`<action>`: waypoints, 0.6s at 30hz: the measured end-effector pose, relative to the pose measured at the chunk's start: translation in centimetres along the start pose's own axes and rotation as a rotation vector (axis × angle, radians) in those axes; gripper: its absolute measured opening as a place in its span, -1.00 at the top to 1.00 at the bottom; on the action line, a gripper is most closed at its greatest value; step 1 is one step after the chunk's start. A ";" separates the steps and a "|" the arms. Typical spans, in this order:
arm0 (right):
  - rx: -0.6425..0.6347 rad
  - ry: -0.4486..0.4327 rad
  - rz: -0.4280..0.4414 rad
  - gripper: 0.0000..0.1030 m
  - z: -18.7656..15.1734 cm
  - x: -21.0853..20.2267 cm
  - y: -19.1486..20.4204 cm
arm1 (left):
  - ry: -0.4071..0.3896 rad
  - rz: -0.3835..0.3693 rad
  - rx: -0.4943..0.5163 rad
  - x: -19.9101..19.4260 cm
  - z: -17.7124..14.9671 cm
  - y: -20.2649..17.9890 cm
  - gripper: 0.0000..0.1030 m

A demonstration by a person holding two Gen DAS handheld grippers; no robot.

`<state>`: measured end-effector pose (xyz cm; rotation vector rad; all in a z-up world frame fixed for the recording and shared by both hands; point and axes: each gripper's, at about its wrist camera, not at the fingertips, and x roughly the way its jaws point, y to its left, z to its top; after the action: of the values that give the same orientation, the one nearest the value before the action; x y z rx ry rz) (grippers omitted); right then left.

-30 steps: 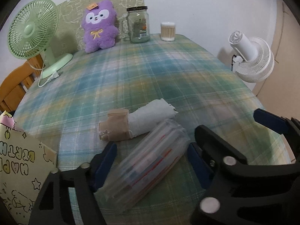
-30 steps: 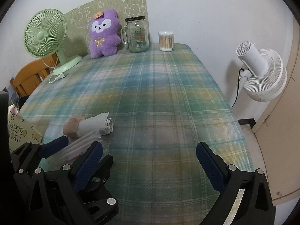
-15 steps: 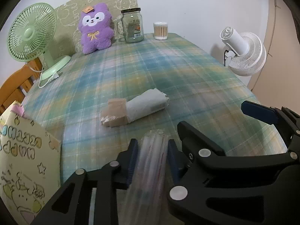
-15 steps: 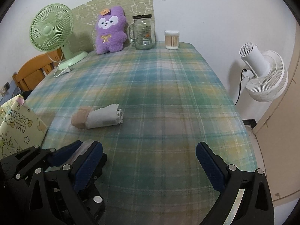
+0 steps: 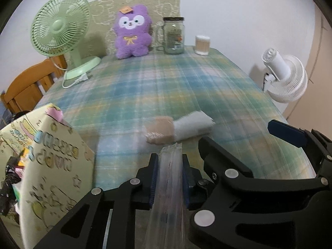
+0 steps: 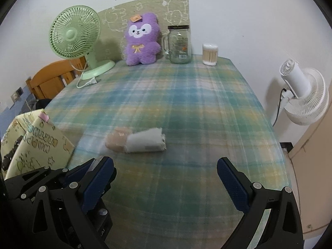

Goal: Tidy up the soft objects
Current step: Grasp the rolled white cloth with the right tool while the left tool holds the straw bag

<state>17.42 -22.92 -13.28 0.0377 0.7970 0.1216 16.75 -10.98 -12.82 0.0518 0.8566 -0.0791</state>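
Closed now, the left gripper [image 5: 169,183] has clamped the clear plastic packet [image 5: 170,178], which a second ago lay loose between spread jaws, lifting it off the table's [image 5: 186,87] near edge, likely bound for the gift bag [image 5: 47,166]. Crinkly, see-through, squeezed narrow. Right gripper [image 6: 166,178] waits spread, empty.

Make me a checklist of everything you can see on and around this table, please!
Surface: plaid tablecloth covers the table.
Job's things: clear plastic packet in the left gripper; beige and white rolled cloths lying on the cloth.
Clutter: purple plush, glass jar, cotton swab tub, green fan at the far edge.
Grippers: left gripper shut on the packet; right gripper open, empty.
Cables: green fan's plug lies loose.
Surroundings: white fan, wooden chair, birthday gift bag.
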 end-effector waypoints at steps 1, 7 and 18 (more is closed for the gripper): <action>0.001 0.002 0.004 -0.97 0.3 0.1 0.1 | -0.002 0.007 -0.009 0.0 0.2 0.2 0.63; -0.009 0.022 0.048 -0.88 1.9 1.5 0.2 | 0.016 0.040 -0.073 1.0 1.2 1.1 0.63; 0.016 0.089 0.110 -0.65 2.8 5.6 -0.3 | 0.071 0.043 -0.151 3.8 1.7 1.6 0.63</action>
<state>23.29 -22.54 -15.32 0.0923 0.8849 0.2224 20.69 -9.76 -14.56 -0.0694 0.9297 0.0278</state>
